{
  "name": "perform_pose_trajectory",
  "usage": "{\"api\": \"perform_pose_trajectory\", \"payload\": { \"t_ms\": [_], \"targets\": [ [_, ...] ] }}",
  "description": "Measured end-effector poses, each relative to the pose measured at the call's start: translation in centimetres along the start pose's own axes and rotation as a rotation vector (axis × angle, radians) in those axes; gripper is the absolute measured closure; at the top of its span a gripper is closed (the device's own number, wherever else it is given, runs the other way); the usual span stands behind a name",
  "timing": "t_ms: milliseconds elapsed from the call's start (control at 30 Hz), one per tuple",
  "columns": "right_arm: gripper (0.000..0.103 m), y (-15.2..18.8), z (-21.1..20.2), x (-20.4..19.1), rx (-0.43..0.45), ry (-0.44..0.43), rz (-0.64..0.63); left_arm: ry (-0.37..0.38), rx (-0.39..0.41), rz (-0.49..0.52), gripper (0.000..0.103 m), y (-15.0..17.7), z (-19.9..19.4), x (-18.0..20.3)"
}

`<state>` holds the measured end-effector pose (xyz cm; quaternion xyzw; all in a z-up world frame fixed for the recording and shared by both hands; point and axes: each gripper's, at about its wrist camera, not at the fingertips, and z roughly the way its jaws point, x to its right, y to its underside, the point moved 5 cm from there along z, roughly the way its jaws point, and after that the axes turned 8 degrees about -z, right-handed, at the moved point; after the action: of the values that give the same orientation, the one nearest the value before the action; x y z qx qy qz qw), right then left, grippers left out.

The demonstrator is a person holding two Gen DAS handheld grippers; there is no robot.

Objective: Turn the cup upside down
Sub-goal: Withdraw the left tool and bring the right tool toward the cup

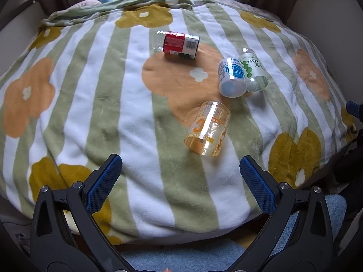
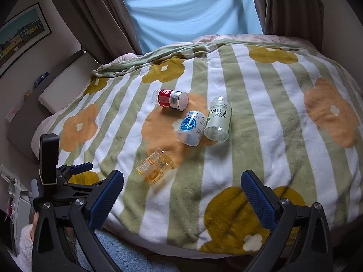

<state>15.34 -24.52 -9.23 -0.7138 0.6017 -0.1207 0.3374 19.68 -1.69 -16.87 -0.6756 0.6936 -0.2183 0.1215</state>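
Several clear plastic cups lie on their sides on a flowered, striped blanket point(image 1: 113, 104). An orange-labelled cup point(image 1: 207, 129) lies nearest, just beyond my left gripper point(image 1: 180, 174), which is open and empty. It also shows in the right wrist view point(image 2: 155, 166). A blue-labelled cup point(image 1: 231, 77) point(image 2: 192, 128) and a green-labelled cup point(image 1: 253, 71) point(image 2: 219, 119) lie touching side by side. A red-labelled cup point(image 1: 180, 44) point(image 2: 172, 99) lies farthest. My right gripper point(image 2: 182, 188) is open and empty, near the blanket's front edge point(image 2: 181, 238).
The left gripper's body point(image 2: 50, 165) shows at the left of the right wrist view. A light blue towel point(image 1: 181, 256) lies below the blanket's front edge. Curtains point(image 2: 102, 18) and a blue sheet point(image 2: 192, 11) hang behind the bed. A white headboard cushion point(image 2: 65, 83) is at the left.
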Motion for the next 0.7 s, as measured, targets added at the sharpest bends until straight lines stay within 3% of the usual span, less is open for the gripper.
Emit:
{"api": "perform_pose_trajectory", "payload": {
  "t_ms": [167, 300, 467, 533, 700],
  "targets": [
    [0.000, -1.6, 5.2, -1.5, -0.146, -0.117, 0.094, -0.023, 0.010, -0.001, 0.000, 1.4, -0.8, -2.0],
    [0.000, -2.2, 10.4, -2.0, -0.269, -0.187, 0.240, 0.002, -0.001, -0.011, 0.000, 2.1, -0.7, -3.1],
    [0.000, -1.4, 17.2, -1.8, -0.416, -0.169, 0.381, 0.040, -0.017, -0.026, 0.000, 2.6, 0.0, -3.7],
    [0.010, -1.0, 19.3, -1.6, -0.460, -0.148, 0.408, 0.036, -0.016, -0.022, 0.000, 2.6, 0.3, -4.1],
    [0.022, -0.3, 22.9, -1.2, -0.529, -0.151, 0.504, 0.054, -0.032, -0.021, 0.000, 2.8, 1.2, -4.6]
  ]
}}
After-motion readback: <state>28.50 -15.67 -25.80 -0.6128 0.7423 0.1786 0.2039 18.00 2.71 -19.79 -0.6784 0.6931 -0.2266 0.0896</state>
